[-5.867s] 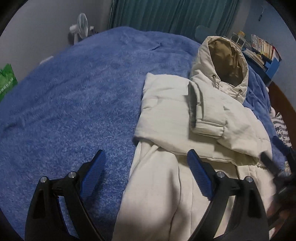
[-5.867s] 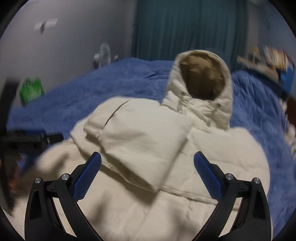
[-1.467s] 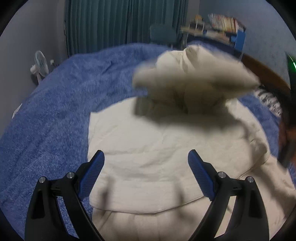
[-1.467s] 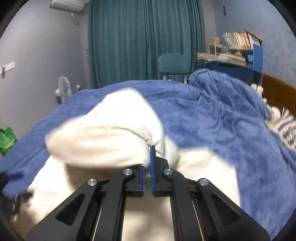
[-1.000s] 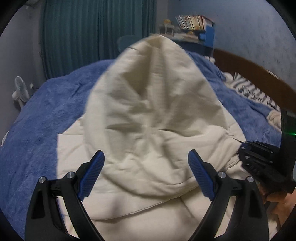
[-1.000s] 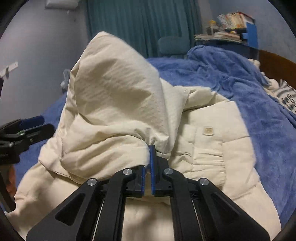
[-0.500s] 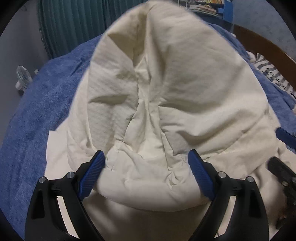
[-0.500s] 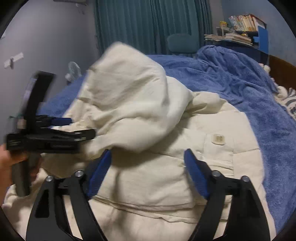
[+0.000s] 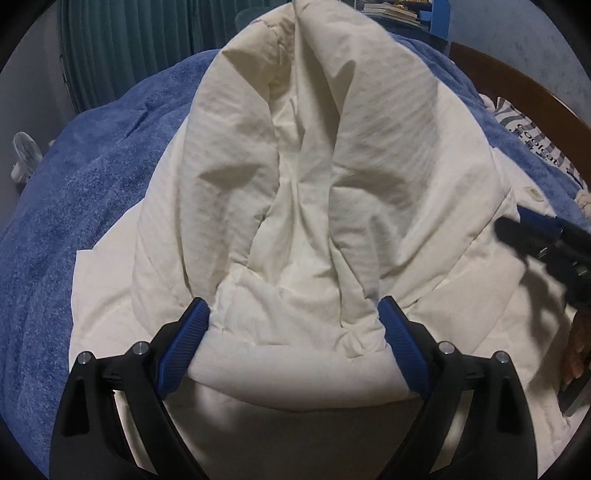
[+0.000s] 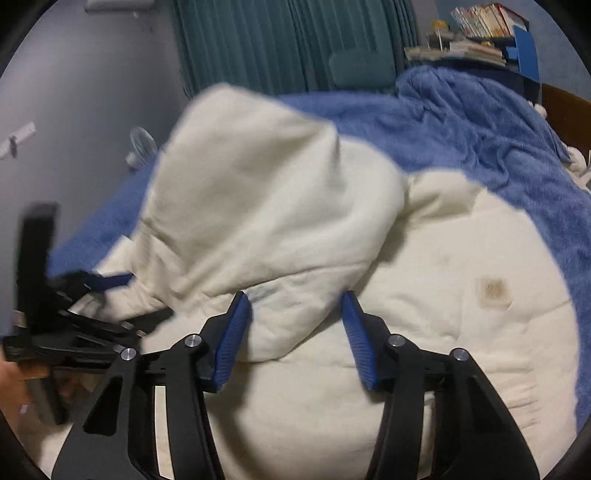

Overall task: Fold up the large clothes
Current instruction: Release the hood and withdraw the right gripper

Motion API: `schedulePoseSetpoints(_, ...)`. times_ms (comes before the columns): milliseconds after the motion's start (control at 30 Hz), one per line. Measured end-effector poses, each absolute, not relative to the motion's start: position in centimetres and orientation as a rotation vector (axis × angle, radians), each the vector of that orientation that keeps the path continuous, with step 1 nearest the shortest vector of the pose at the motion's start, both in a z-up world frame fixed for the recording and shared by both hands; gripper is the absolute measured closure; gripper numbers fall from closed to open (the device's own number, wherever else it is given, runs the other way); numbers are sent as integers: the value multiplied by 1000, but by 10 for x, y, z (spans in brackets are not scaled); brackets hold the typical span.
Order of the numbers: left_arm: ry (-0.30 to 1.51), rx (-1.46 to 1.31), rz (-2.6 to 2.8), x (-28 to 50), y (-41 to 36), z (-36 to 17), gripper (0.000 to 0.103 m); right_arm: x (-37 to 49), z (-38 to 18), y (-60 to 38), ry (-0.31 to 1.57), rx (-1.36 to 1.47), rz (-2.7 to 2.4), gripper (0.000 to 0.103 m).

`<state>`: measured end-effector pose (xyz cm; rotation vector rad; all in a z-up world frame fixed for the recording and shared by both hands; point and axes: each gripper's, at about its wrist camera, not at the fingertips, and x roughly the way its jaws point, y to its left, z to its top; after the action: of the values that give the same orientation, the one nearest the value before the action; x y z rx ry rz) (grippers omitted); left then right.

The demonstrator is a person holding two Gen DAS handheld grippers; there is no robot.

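Note:
A cream hooded jacket (image 9: 314, 192) lies on a blue bedspread (image 9: 74, 177). Its hood (image 9: 306, 122) is folded down over the jacket's body, with the rounded edge toward me. My left gripper (image 9: 293, 328) is open, with the hood's lower edge between its blue fingers (image 9: 184, 343). In the right wrist view the hood (image 10: 266, 199) bulges over the jacket body (image 10: 461, 314). My right gripper (image 10: 295, 317) is open, its jaws on either side of the hood's edge. The right gripper also shows at the right edge of the left wrist view (image 9: 543, 236).
Teal curtains (image 10: 288, 44) hang behind the bed. A blue shelf with books (image 10: 491, 33) stands at the back right. A wooden bed frame (image 9: 517, 81) and a striped cloth (image 9: 532, 136) are on the right. A small fan (image 9: 24, 155) stands at the left.
My right gripper carried the hood down over the jacket body while shut on it, then let go and opened. My left gripper moved in close around the hood's edge.

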<state>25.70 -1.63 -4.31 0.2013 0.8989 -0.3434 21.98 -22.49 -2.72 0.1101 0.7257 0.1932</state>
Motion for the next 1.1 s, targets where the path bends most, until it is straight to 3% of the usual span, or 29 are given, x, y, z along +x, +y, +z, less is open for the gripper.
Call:
schedulePoseSetpoints(300,868,244,-286,266,-22,-56,13,229,-44,-225,763,116,173,54)
schedulePoseSetpoints(433,822,206,-263,248,-20,-35,13,222,-29,-236,725,185,180,42)
schedulePoseSetpoints(567,748,89,-304,228,-15,-12,13,218,-21,-244,672,230,151,42)
schedulePoseSetpoints(733,871,268,-243,249,-42,-40,13,223,-25,-243,704,221,140,41)
schedulePoseSetpoints(800,877,258,-227,255,-43,-45,7,223,-26,-244,711,226,139,41)
schedulePoseSetpoints(1100,871,163,-221,236,-26,-17,7,209,-2,-251,719,270,126,36)
